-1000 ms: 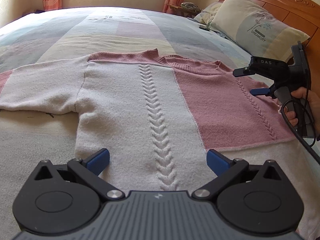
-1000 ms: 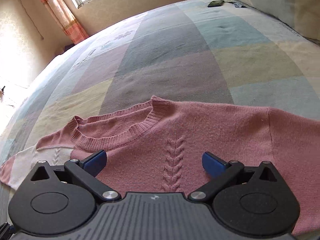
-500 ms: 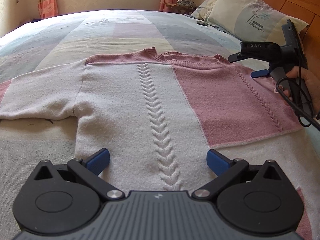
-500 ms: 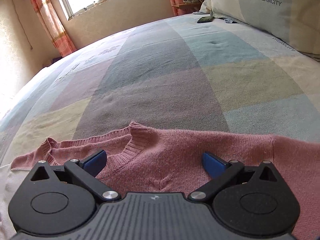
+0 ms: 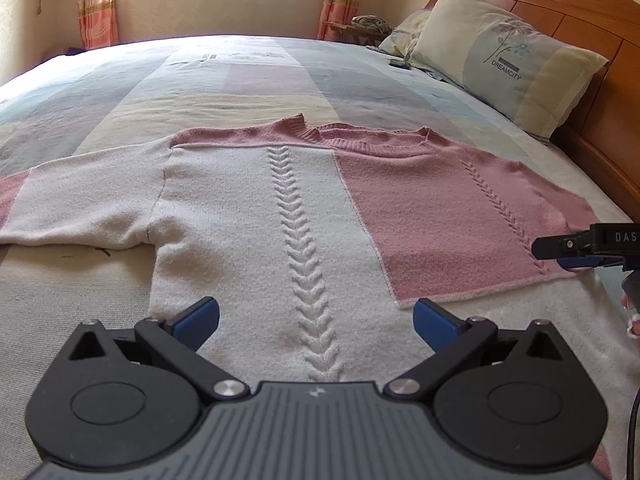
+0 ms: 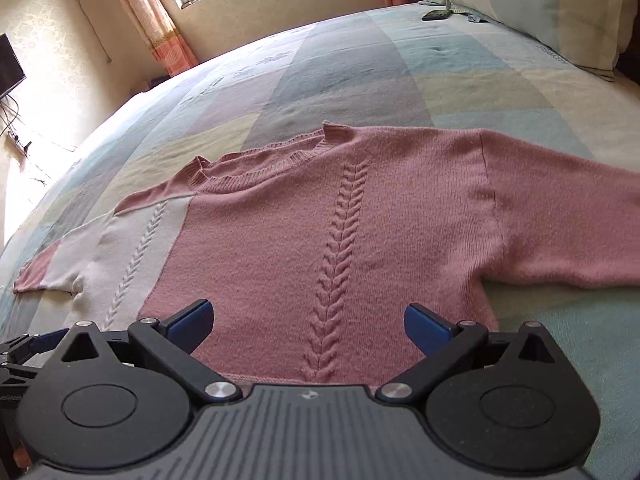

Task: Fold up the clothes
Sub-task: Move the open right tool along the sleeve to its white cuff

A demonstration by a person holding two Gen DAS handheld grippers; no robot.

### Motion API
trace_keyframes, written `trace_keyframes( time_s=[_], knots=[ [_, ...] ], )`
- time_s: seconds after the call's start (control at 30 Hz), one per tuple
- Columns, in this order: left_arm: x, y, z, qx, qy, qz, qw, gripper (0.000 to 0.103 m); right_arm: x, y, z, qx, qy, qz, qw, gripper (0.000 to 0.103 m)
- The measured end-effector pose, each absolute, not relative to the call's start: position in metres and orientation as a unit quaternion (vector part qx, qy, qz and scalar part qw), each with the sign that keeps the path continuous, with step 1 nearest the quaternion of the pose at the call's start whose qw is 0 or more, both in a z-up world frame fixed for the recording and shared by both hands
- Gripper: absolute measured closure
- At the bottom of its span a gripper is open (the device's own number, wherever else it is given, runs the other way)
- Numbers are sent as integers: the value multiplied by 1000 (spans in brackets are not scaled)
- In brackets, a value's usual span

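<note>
A pink and white knit sweater (image 5: 304, 208) lies flat, front up, on the bed, sleeves spread to both sides. My left gripper (image 5: 316, 324) hovers open over its white lower part, near the cable stitch, nothing between the blue pads. In the right wrist view the same sweater (image 6: 320, 240) shows its pink half, and my right gripper (image 6: 308, 324) stands open above the pink hem. The right gripper (image 5: 576, 250) also shows at the right edge of the left wrist view, over the pink panel's lower corner. The left gripper's fingers (image 6: 36, 342) peek in at the far left.
The bed has a pastel patchwork cover (image 5: 240, 76). Pillows (image 5: 504, 60) lean on a wooden headboard (image 5: 600, 20) at the right. A dark phone (image 6: 436, 14) lies near the pillows. Window and curtains (image 5: 98, 4) stand at the far wall.
The right gripper has pulled back from the collar toward the pink hem, so more of the sweater shows in its view. The left gripper tilted up slightly. Both stayed open.
</note>
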State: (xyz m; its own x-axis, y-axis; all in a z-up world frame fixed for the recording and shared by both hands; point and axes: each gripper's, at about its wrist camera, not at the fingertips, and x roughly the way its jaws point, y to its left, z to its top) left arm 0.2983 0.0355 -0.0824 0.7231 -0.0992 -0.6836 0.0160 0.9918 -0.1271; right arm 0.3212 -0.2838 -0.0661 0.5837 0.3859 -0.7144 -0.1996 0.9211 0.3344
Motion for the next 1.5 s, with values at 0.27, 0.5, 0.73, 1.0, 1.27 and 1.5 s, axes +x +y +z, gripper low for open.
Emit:
trace_keyframes(
  time_s=[0.27, 0.5, 0.73, 1.0, 1.27, 1.5],
  knots=[
    [297, 33, -85, -68, 367, -31, 927, 1, 283, -274, -93, 59, 350, 149, 923, 0],
    [292, 30, -85, -69, 355, -30, 932, 1, 273, -274, -88, 39, 327, 142, 933, 0],
    [274, 4, -77, -31, 338, -102, 935, 1, 277, -355, -59, 132, 236, 77, 960, 0],
    [258, -39, -93, 2, 367, -194, 910, 1, 276, -483, -71, 262, 214, -33, 940, 0],
    [253, -53, -98, 31, 354, -206, 912, 1, 296, -545, -91, 321, 216, -61, 920, 0],
    [250, -62, -102, 70, 345, -199, 914, 1, 317, -583, -113, 382, 227, -61, 894, 0]
  ],
)
